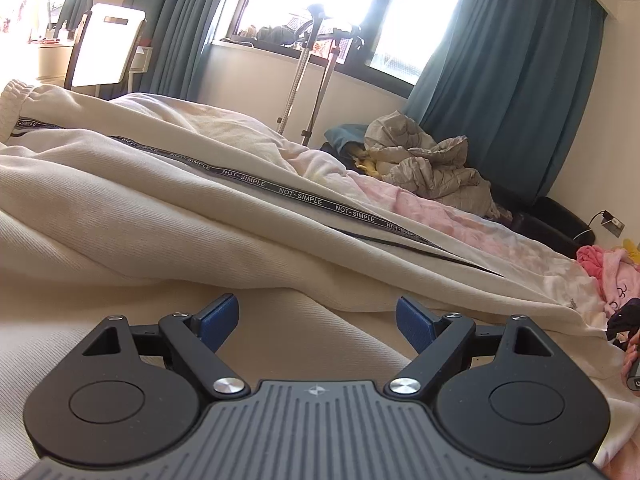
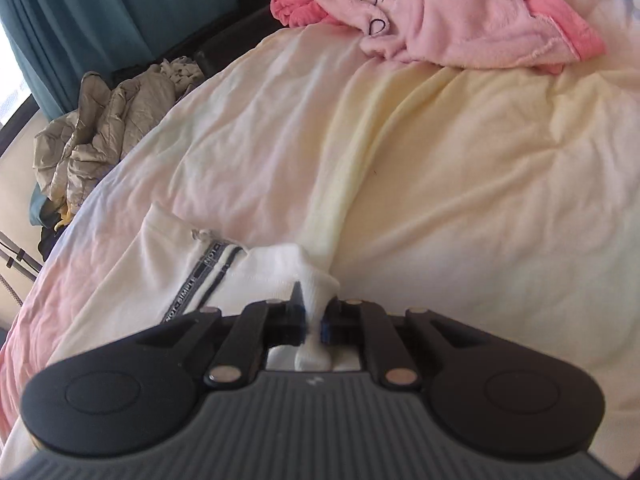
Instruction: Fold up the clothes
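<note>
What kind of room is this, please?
Most likely a bedroom in a home. A bed with a pastel sheet fills both views, teal curtains hang by a window, and clothes such as cream trousers and a pink fleece garment lie on the bed.

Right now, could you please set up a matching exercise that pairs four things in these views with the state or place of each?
Things:
1. left tongs
2. right tongs
3. pink fleece garment
4. grey quilted jacket

States or places:
A. crumpled in a heap off the bed's far edge, by the teal curtain
B. open, low over cream fabric, holding nothing
C. lying on the far part of the bed, unfolded
D. shut on a white bunch of the cream trousers

Pairs: 1-B, 2-D, 3-C, 4-A
</note>
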Demonstrator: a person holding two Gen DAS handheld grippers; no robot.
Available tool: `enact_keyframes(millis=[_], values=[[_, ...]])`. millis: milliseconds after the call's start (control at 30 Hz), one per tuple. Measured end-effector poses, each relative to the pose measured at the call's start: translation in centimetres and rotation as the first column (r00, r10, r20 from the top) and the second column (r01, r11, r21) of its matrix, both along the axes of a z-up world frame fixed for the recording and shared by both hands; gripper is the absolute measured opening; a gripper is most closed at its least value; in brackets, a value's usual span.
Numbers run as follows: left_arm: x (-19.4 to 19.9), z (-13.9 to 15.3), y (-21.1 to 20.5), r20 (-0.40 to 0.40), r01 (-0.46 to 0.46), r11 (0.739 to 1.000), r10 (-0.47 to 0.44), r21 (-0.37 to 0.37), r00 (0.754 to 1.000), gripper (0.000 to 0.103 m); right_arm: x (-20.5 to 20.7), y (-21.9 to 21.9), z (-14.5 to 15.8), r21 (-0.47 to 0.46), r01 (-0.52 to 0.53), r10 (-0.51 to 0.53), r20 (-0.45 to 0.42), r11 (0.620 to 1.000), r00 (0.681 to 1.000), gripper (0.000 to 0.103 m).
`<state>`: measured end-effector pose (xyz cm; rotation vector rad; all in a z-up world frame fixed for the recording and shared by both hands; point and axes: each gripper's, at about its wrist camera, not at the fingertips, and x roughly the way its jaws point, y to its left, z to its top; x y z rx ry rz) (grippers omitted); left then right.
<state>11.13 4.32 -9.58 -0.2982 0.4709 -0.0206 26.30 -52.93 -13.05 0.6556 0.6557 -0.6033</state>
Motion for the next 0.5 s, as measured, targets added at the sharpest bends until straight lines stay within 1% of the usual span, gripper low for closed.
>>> enact_keyframes(millis=[33, 100, 167, 233, 267, 333, 400, 433, 500], values=[[-0.1, 0.0, 0.0, 0.002, 0.0, 1.0, 0.0, 0.005, 1.0, 0.088, -0.5, 0.3, -0.1, -0.026, -0.023, 0.024, 0.031, 0.999, 0.999, 0.009], [-0.2, 0.1, -0.1, 0.007, 0.0, 1.0, 0.0, 0.012, 1.0, 0.088, -0.9, 0.8, 0.7, -0.063, -0.045, 0.049, 0.065, 0.997, 0.997, 0.009], [-0.2, 0.1, -0.3, 0.013, 0.003, 1.0, -0.003, 0.022, 1.0, 0.088, -1.6, 1.3, 1.4, -0.106, -0.059, 0.07, 0.105, 0.993, 0.992, 0.011], [-0.1, 0.1, -0.4, 0.006, 0.005, 0.999, -0.005, 0.031, 1.0, 0.088, -2.2, 1.2, 1.3, -0.115, -0.052, 0.06, 0.071, 0.992, 0.996, 0.021], [0.0, 0.0, -0.5, 0.002, 0.006, 0.999, -0.006, 0.031, 1.0, 0.088, -2.9, 0.9, 1.4, -0.102, -0.05, 0.059, 0.082, 0.994, 0.995, 0.024], [0.0, 0.1, -0.6, 0.004, 0.009, 0.999, -0.01, 0.034, 1.0, 0.088, -4.7, 0.3, 1.5, -0.068, -0.041, 0.049, 0.114, 0.997, 0.992, 0.033], [0.0, 0.1, -0.6, 0.005, 0.008, 0.999, -0.008, 0.036, 1.0, 0.088, -6.8, 0.0, 1.8, -0.014, -0.026, 0.027, 0.141, 1.0, 0.99, 0.037], [0.0, 0.1, -0.5, 0.0, 0.004, 0.999, -0.004, 0.035, 1.0, 0.088, -8.2, -0.1, 2.0, 0.014, -0.012, 0.009, 0.155, 1.0, 0.988, 0.037], [0.0, 0.2, -0.3, -0.009, -0.004, 1.0, 0.004, 0.027, 1.0, 0.088, -10.8, -0.3, 2.5, 0.071, 0.019, -0.029, 0.151, 0.997, 0.988, 0.038]])
